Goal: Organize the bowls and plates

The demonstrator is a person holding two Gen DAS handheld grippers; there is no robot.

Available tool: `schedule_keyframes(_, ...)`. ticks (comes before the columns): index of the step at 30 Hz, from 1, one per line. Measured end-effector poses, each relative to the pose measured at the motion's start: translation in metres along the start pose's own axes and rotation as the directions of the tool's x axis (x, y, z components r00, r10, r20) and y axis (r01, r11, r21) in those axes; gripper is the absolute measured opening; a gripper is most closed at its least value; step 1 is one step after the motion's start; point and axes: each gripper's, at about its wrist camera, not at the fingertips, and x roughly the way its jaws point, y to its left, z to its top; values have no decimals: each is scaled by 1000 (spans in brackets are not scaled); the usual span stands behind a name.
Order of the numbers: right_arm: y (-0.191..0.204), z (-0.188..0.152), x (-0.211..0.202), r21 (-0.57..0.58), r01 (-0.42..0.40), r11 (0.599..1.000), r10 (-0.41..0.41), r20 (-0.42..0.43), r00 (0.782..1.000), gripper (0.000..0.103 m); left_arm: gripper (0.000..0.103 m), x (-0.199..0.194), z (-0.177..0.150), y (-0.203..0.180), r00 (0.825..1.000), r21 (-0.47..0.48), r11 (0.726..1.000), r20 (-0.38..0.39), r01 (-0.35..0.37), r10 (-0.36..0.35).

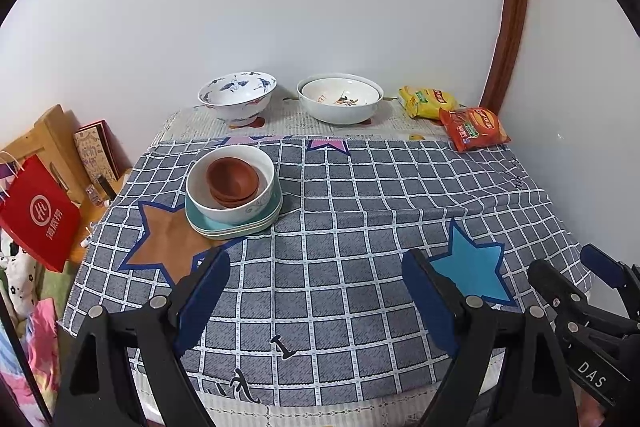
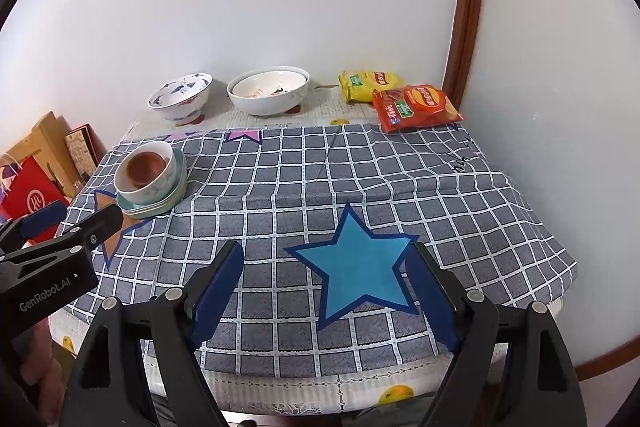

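Note:
On the checked cloth at the left stands a stack: pale green plates point(image 1: 240, 225) point(image 2: 170, 201), a white bowl point(image 1: 231, 205) point(image 2: 156, 183) on them, and brown small bowls point(image 1: 232, 181) point(image 2: 144, 169) nested inside it. At the back stand a blue-and-white footed bowl point(image 1: 237, 97) point(image 2: 180, 99) and a large white bowl point(image 1: 340, 107) point(image 2: 268, 97) with a smaller bowl inside. My left gripper point(image 1: 316, 299) point(image 2: 76, 223) is open and empty over the table's front. My right gripper point(image 2: 324, 295) point(image 1: 576, 267) is open and empty above the blue star.
A yellow snack bag point(image 1: 428, 101) point(image 2: 370, 83) and a red snack bag point(image 1: 474, 129) point(image 2: 416, 107) lie at the back right by the wall. A red paper bag point(image 1: 38, 215) and wooden boards stand left of the table. The wall is close behind and right.

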Motion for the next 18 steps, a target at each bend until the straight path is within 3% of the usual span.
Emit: schedule_keyframes(18, 1, -2, -1, 1, -8, 1000, 8, 0, 1000, 82, 87, -2, -2, -3, 1000, 1, 1000, 1, 1, -1)
